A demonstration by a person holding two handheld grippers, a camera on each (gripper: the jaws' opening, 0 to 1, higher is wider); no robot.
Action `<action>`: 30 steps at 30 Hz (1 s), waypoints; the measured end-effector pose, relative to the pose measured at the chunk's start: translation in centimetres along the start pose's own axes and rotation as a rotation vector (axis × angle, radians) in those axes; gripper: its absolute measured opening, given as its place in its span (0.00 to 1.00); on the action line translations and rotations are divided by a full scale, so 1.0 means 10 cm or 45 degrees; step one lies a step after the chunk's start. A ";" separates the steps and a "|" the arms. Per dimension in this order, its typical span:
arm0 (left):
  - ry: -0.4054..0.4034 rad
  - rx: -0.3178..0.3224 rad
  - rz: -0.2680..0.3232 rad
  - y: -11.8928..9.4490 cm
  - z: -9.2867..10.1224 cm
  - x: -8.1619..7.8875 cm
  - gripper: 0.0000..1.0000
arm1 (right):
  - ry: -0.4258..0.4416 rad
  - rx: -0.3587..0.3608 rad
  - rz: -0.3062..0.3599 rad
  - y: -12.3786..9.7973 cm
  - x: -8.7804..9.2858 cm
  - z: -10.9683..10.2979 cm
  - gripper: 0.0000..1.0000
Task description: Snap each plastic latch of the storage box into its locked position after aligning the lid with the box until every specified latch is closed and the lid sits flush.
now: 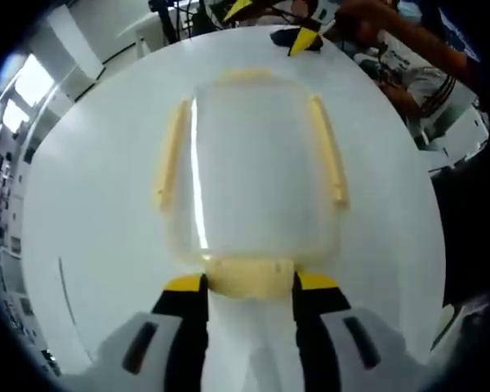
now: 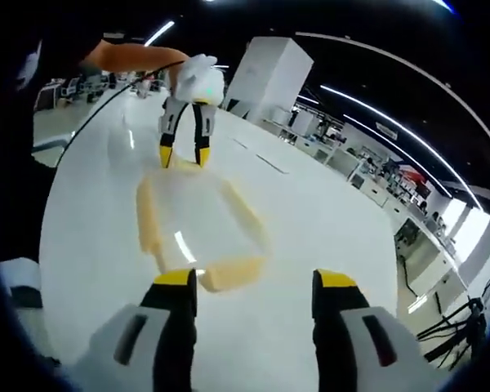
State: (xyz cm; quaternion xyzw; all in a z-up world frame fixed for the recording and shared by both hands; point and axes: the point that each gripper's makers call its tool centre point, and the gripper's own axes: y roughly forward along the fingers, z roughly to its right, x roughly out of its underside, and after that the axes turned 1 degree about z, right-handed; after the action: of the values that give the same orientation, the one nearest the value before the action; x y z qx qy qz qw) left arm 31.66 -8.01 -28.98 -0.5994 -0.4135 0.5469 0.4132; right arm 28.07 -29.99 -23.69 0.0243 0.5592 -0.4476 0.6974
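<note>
left gripper [image 1: 249, 283] fingers spread around storage box [image 1: 253, 175] end latch [image 1: 249, 276] to snap it, right gripper [image 2: 254, 282] fingers spread near opposite latch [image 2: 233, 272]

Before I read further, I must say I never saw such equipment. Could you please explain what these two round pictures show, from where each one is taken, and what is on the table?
A person holds a two-jaw gripper in each hand, and a fisheye camera rides on each. The left gripper view looks along the left gripper, whose yellow-tipped jaws stand on either side of a pale yellow latch. On the white table lies a clear plastic storage box, lid on, with yellow latches along its sides. The right gripper view looks from the opposite end: the right gripper is open, near another latch, holding nothing, and the left gripper shows beyond the box.
</note>
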 end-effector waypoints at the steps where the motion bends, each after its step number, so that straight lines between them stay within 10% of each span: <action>1: -0.001 0.001 0.000 0.00 0.00 0.00 0.40 | -0.011 -0.017 -0.004 0.01 0.00 -0.01 0.54; 30: -0.008 0.033 -0.059 0.02 0.03 0.03 0.40 | -0.188 -0.463 -0.243 0.29 0.13 -0.10 0.45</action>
State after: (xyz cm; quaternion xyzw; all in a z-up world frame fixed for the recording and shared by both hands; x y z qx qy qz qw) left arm 31.35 -7.77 -29.24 -0.5825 -0.4215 0.5442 0.4322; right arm 29.15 -28.50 -26.49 -0.1876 0.5779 -0.4039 0.6838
